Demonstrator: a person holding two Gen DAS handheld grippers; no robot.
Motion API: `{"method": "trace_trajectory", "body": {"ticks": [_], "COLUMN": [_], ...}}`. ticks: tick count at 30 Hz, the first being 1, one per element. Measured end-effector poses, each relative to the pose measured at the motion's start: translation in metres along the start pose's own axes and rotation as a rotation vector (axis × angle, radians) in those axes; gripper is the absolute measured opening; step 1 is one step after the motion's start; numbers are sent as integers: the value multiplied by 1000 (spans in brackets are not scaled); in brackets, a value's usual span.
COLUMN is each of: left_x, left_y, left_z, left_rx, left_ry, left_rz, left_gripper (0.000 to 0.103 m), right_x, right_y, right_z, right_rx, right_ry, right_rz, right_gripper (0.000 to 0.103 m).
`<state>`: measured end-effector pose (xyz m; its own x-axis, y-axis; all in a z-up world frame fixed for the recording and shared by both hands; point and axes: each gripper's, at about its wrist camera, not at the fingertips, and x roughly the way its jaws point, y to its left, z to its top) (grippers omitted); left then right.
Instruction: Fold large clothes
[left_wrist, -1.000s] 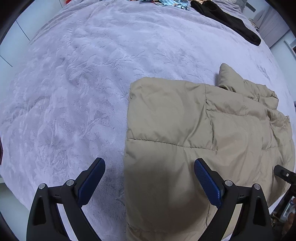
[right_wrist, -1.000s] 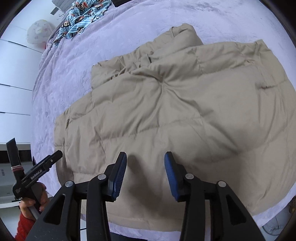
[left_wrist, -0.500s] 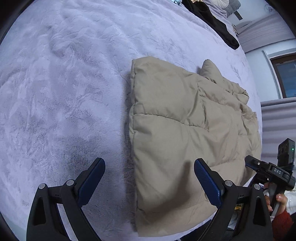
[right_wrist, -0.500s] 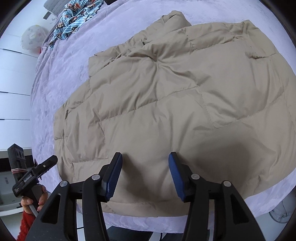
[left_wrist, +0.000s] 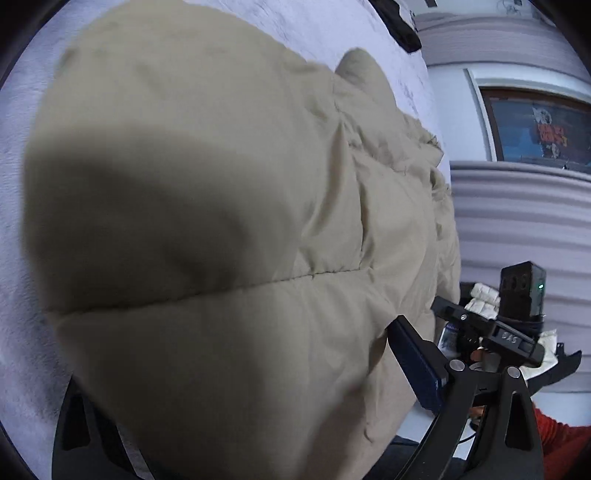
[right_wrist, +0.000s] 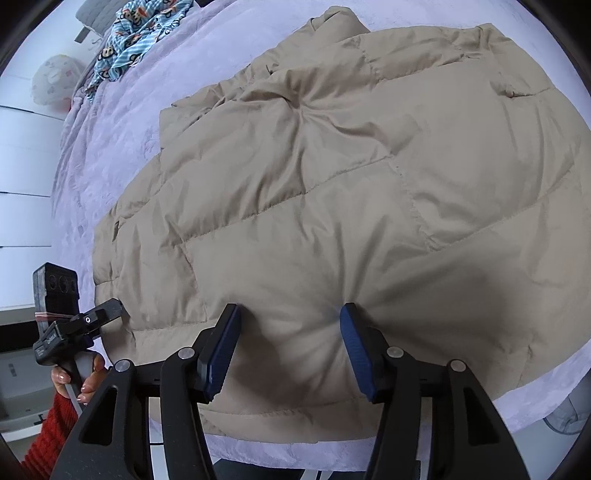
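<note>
A beige quilted jacket lies spread on the purple bed cover. My right gripper points steeply down at its near hem. Its jaws are opening, the blue pads dent the fabric, and a puckered fold sits between them without being pinched. My left gripper is low at the jacket's corner with its jaws wide apart. Only the right fingertip shows, since the puffed fabric bulges between the fingers and hides the other. Each wrist view also catches the opposite gripper in a hand with a red sleeve.
A blue monkey-print cloth lies at the far end of the bed. A black garment lies near the far edge. A window and a ribbed grey curtain are beyond the bed's side. White cabinets stand on the other side.
My left gripper has dropped and tipped towards the jacket's corner, which now fills its view and covers one finger. The right gripper's jaws have spread wider on the hem.
</note>
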<state>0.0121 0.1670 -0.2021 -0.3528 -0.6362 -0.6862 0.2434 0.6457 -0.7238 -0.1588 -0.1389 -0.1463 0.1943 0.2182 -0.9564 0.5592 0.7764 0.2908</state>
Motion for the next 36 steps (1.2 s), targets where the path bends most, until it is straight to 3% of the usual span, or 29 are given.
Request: {"method": "trace_trajectory", "body": {"ticks": [3,4,5,6,8,10,13,14,16,21,29,32,34,35,36], "left_x": [12,11,8,3,-8,-21,-40,-46,-55,-54,3,25,42,51,61], "left_y": [-10,-12,-14,-15,-20,-30,-53,-66,-90,-160,-278,-313,-330,-337,-343], "left_z": [1,1,1,1,0,-3,-10,-13,-17,-16,4,13,19,21,23], "left_rx": [47,52,57,50,44,41,45,52,58,64,102,131,147,154,167], "left_ry": [29,30,34,37,21,-3,-36,-48,-64,-80,-61,-43,-27,-20,-3], "left_rz": [57,57,38,11,-8,-25,-45,-46,-48,8,168,218,251,252,242], "left_gripper": [94,86,63,48,34,28,27,27,27,27,27,27,31,36,48], "right_x": [3,3,3,2,-5,-15,-29,-31,-29,9,41,28,2,-12,-27], "right_y": [3,3,4,6,7,3,-10,-14,-23,-32,-51,-66,-88,-100,-114], "right_z": [1,1,2,3,5,9,16,18,25,39,53,55,51,48,44], "right_rx": [-4,-8,-15,-24,-50,-80,-121,-127,-135,-157,-95,-65,-32,-20,-6], "right_ry": [-3,-2,2,8,15,2,-54,-74,-88,-66,-11,11,-26,-50,-82], "right_rz": [-9,-11,-11,-7,21,47,38,41,65,107,240,282,318,331,333], "right_gripper": [63,63,63,63,63,63,60,38,15,8,5,5,6,6,6]}}
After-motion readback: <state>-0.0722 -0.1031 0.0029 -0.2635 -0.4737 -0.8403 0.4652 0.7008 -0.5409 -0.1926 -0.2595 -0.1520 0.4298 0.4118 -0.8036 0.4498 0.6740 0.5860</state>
